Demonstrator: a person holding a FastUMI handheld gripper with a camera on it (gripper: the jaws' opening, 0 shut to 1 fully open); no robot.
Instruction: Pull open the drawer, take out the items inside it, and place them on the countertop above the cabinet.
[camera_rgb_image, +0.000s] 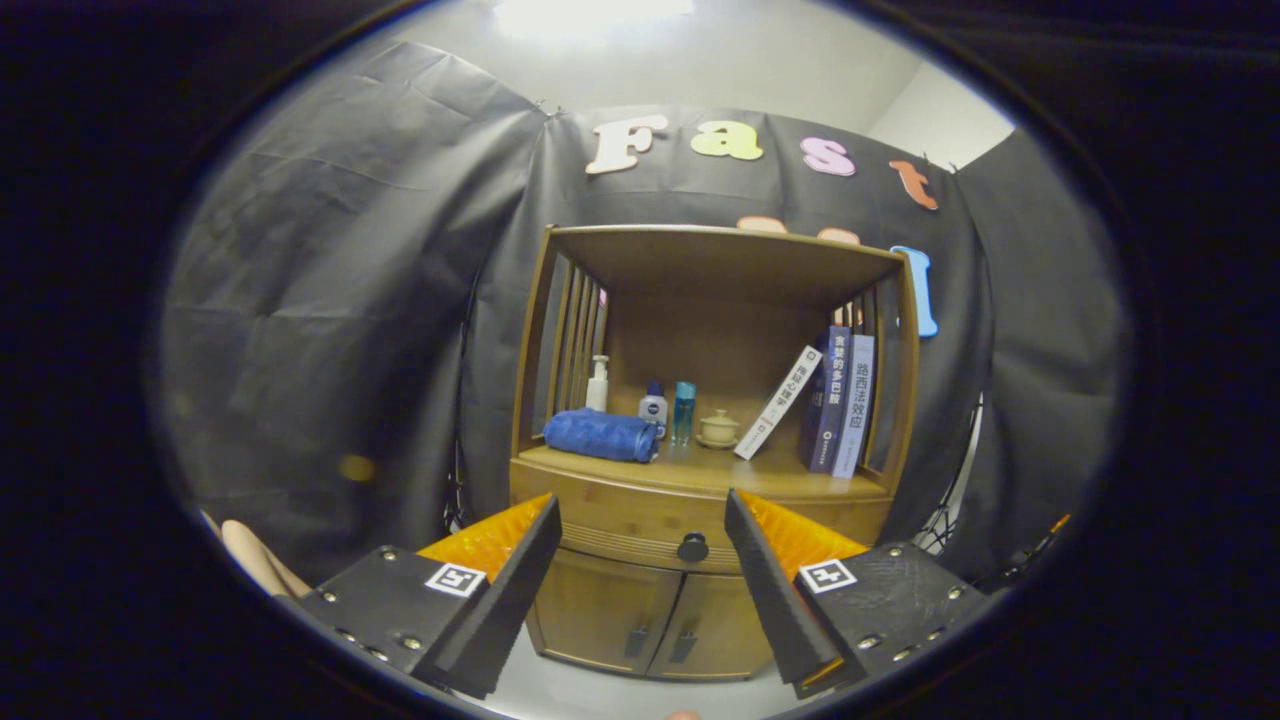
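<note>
A wooden cabinet (700, 470) stands ahead against the booth wall. Its drawer (640, 520) is closed, with a dark round knob (692, 547) at its front. My gripper (642, 510) is open and some way back from the cabinet; the knob lies between and beyond the two fingers. Nothing is held. The countertop (760, 478) above the drawer is a shelf bay holding a rolled blue towel (600, 435), a white pump bottle (598, 384), a small white and blue bottle (653, 405), a slim blue bottle (683, 411), a small lidded cup (718, 429) and several books (835, 400).
Below the drawer are two closed cabinet doors (640, 620) with dark handles. Slatted sides and a wooden top board (720, 250) enclose the shelf bay. Bare shelf surface lies in front of the cup and books. A person's hand (255, 560) shows left of my left finger.
</note>
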